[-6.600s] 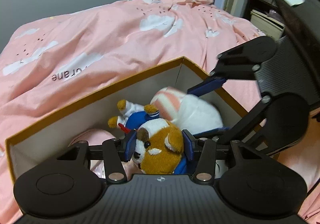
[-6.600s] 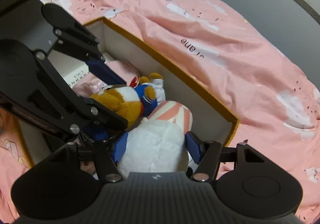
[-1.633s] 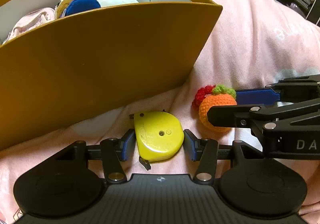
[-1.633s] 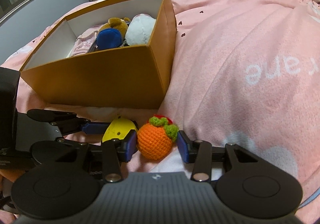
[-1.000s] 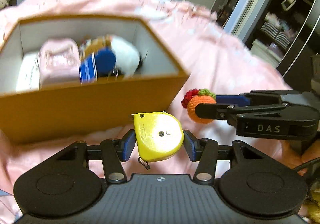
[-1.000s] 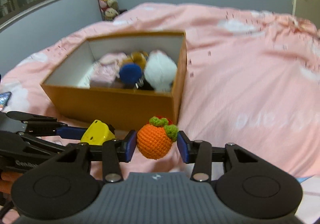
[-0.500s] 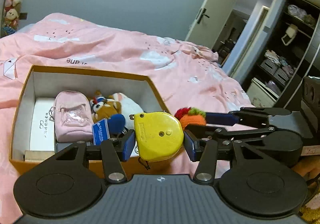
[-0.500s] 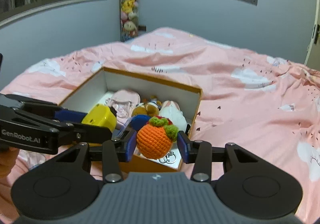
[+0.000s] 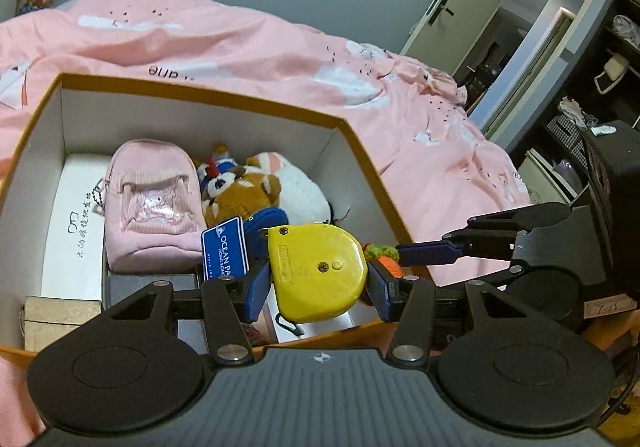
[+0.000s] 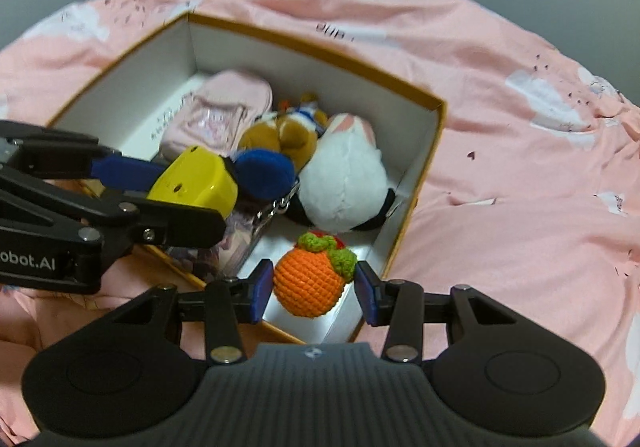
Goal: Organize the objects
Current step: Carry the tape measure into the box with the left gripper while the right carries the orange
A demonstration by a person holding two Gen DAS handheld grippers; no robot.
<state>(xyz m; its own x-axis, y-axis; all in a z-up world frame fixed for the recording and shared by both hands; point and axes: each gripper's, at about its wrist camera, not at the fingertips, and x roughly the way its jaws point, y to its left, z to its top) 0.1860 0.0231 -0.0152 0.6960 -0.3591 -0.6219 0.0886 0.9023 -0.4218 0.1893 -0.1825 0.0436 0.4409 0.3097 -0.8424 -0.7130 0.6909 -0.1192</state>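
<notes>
My left gripper (image 9: 318, 283) is shut on a yellow tape measure (image 9: 318, 271), held in the air over the near right part of the orange box (image 9: 200, 95). My right gripper (image 10: 310, 289) is shut on a crocheted orange (image 10: 310, 279) with a green leaf, hanging above the box's near right corner. From the right wrist, the tape measure (image 10: 196, 177) and the left gripper's fingers (image 10: 120, 169) show at the left. A sliver of the crocheted orange (image 9: 384, 257) peeks out beside the tape measure in the left wrist view.
Inside the box lie a pink pouch (image 9: 154, 203), a brown plush (image 9: 240, 195), a white plush (image 10: 344, 183), a white case (image 9: 74, 223) and a small wooden block (image 9: 60, 317). The box rests on a pink duvet (image 10: 500, 127). A doorway and shelves (image 9: 560, 59) stand at the right.
Both grippers have carried their objects forward from the box's near side to over its inside, and the views now look more steeply down into it. Neither grip has changed.
</notes>
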